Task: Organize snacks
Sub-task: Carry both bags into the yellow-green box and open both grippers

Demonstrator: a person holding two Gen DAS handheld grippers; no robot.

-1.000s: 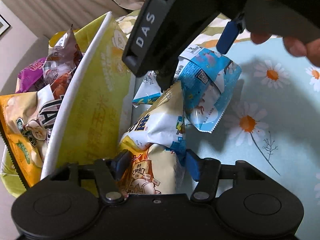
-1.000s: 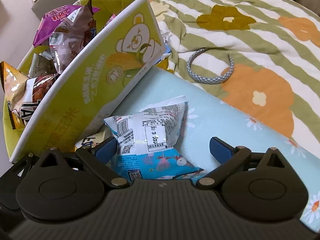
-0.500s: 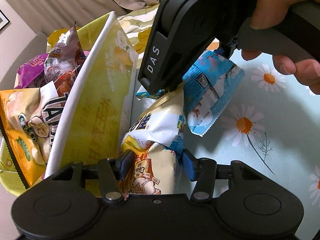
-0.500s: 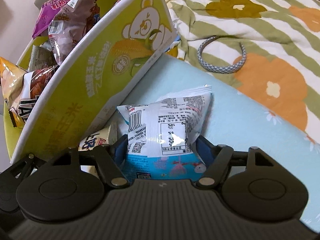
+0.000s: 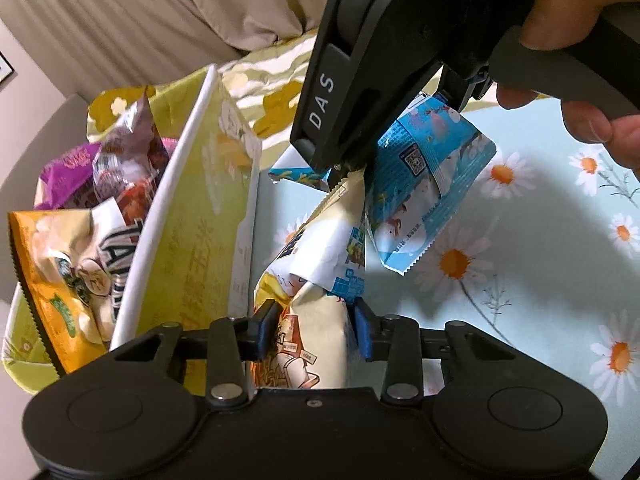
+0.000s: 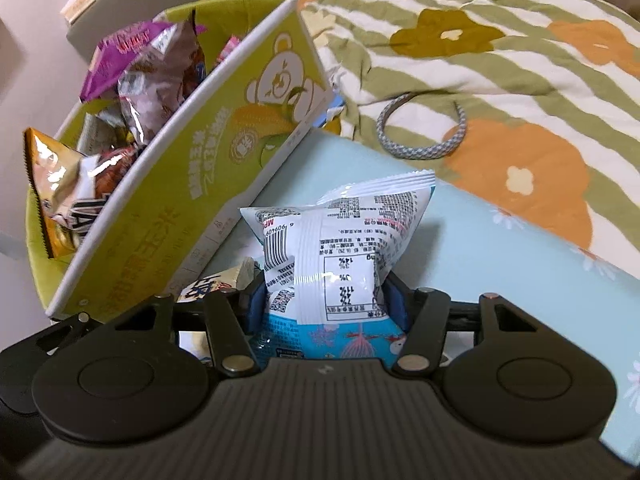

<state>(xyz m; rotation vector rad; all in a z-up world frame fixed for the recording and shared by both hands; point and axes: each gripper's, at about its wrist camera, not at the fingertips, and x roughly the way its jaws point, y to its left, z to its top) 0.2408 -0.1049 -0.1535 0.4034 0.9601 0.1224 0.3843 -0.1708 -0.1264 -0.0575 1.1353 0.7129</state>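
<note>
My left gripper [image 5: 311,330] is closing its jaws on a yellow and white snack bag [image 5: 316,288], its blue pads pressing both sides. The bag stands beside the yellow-green cardboard box [image 5: 192,240]. My right gripper [image 6: 324,300] is also closing, its pads squeezing a blue and white snack bag [image 6: 336,240] that hangs just above the light blue daisy cloth [image 6: 500,264]. In the left wrist view the same blue bag [image 5: 424,184] hangs under the right gripper's black body, which a hand holds. The box [image 6: 192,184] holds several snack bags.
A grey-blue headband [image 6: 424,128] lies on the green striped flowered quilt [image 6: 500,40] behind the cloth. Another small blue packet [image 5: 296,172] lies by the box's far corner. A beige curtain hangs at the back in the left wrist view.
Both grippers have closed onto their bags and lifted a little. The right gripper's jaws went from wide apart to squeezing the blue bag, which has risen off the cloth.
</note>
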